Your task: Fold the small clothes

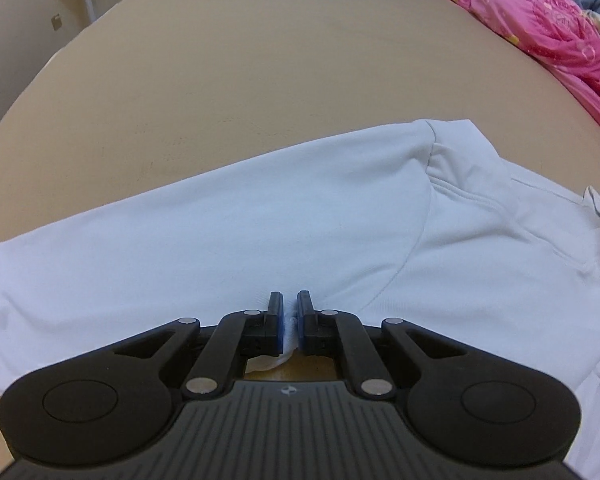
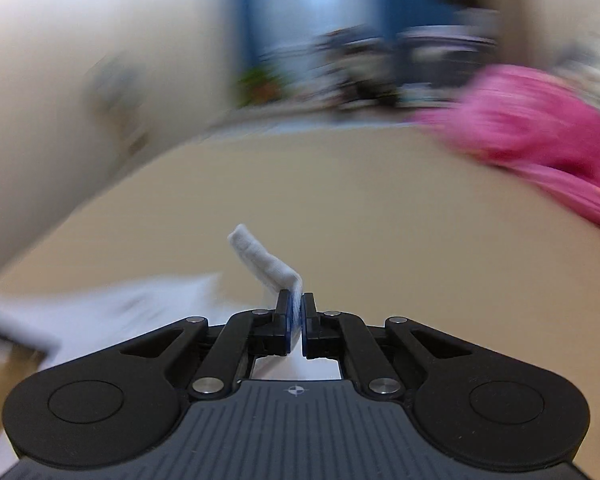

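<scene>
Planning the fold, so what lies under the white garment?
The white garment lies spread on the tan table, bare around it. Anything beneath the cloth is covered.

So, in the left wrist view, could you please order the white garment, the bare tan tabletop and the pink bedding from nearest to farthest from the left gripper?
1. White garment: pinched between the left gripper's pads, spread just ahead.
2. Tan tabletop: beyond the garment, centre.
3. Pink bedding: far upper right.
</scene>
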`<state>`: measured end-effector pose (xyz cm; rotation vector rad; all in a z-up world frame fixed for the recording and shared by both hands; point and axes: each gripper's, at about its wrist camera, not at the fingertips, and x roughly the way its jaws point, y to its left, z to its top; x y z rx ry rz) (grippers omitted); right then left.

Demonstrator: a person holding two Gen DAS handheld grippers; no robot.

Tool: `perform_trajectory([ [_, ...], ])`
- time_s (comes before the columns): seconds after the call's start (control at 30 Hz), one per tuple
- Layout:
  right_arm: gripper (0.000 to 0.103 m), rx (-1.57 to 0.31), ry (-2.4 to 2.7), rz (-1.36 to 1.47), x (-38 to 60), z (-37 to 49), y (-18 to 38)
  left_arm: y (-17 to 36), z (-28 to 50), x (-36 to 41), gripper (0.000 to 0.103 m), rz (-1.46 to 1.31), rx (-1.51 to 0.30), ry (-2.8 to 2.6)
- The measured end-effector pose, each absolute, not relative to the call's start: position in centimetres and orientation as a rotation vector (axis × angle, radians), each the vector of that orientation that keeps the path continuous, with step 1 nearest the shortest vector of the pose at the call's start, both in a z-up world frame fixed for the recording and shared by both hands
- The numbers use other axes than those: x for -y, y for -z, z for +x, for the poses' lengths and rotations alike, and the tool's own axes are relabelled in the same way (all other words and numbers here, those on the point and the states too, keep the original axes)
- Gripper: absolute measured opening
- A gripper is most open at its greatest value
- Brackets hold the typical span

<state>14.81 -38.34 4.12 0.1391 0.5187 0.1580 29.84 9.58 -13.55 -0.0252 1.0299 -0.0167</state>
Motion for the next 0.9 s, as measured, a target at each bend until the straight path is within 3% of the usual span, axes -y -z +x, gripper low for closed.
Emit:
perform_trajectory([
  [0.13, 0.003, -0.469, 0.205, 0.301, 55.8, 13.1, -6.2, 12.1, 28.9, -11.0, 0.007, -0.023, -1.037, 0.01],
  [0.2, 0.003, -0.442, 0.394, 0.372, 63.3, 12.0, -6.3, 12.1, 28.8, -11.3, 0.0, 0.021, -1.051, -0.057],
  [0.33, 0.003, -0.35, 0.596, 0.514, 73.1, 8.9, -5.2, 12.0, 28.7, -12.9, 0.0, -0.013, -1.063, -0.126],
  [0.4, 0.003, -0.414, 0.697, 0.514, 75.5, 8.6, -2.9, 12.1, 28.7, -12.6, 0.0, 0.018, -1.061, -0.119],
  [0.6, 0.008, -0.615, 1.026, 0.514, 76.5, 7.2, 5.3, 12.4, 29.0, -11.8, 0.0, 0.046, -1.048, -0.126],
  [0.7, 0.009, -0.552, 1.119, 0.418, 71.8, 6.0, 4.6, 11.6, 29.1, -12.1, 0.004, 0.02, -1.004, -0.138],
  [0.77, 0.017, -0.485, 1.16, 0.391, 68.8, 5.7, 3.1, 10.4, 29.0, -12.0, 0.004, 0.006, -0.941, -0.139],
  [0.83, 0.018, -0.437, 1.002, 0.401, 66.0, 7.0, 1.3, 9.3, 28.8, -11.5, 0.007, -0.044, -0.883, -0.075],
  [0.87, 0.019, -0.447, 0.842, 0.401, 64.2, 8.4, 0.7, 8.8, 28.7, -11.1, 0.009, -0.07, -0.852, -0.028],
  [0.9, 0.02, -0.464, 0.69, 0.426, 62.6, 9.7, 0.5, 8.5, 28.8, -10.4, 0.019, -0.086, -0.821, 0.022],
])
